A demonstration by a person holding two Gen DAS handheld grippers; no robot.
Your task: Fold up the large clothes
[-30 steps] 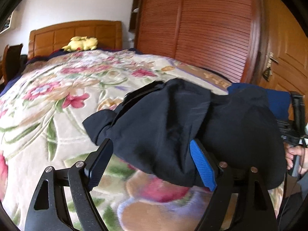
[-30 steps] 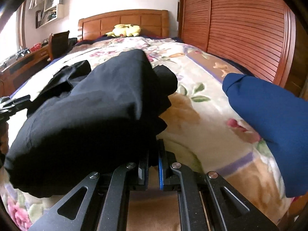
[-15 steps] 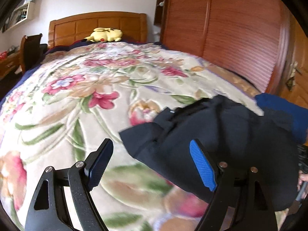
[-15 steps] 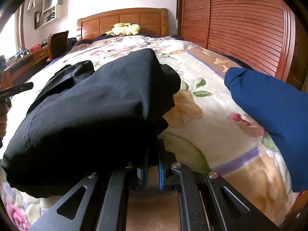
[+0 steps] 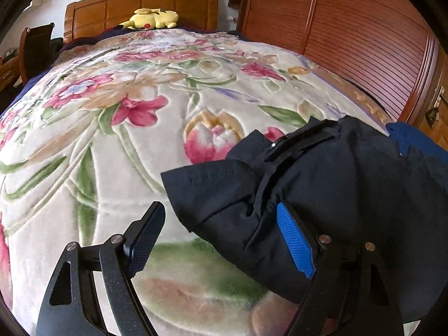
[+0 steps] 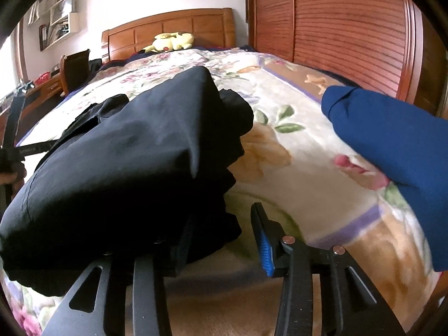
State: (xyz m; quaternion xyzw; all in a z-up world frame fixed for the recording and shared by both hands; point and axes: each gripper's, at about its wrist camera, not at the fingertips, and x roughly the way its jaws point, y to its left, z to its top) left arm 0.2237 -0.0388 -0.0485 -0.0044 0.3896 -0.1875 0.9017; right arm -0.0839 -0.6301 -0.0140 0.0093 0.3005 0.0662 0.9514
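Counted on floral blanket: one folded black garment, one blue garment, one yellow plush toy at headboard, 12 o'clock. No containers visible.

Left gripper: fingers spread wide, clamped on nothing; black garment bundled at 3 o'clock, draped against blue-padded finger.

Right gripper: fingers apart, gripping nothing; black garment lying over left finger, 9 to 11 o'clock. Blue garment at 2 o'clock, apart from black one.

My left gripper and right gripper: black frames, silver screws, ribbed blue pads.
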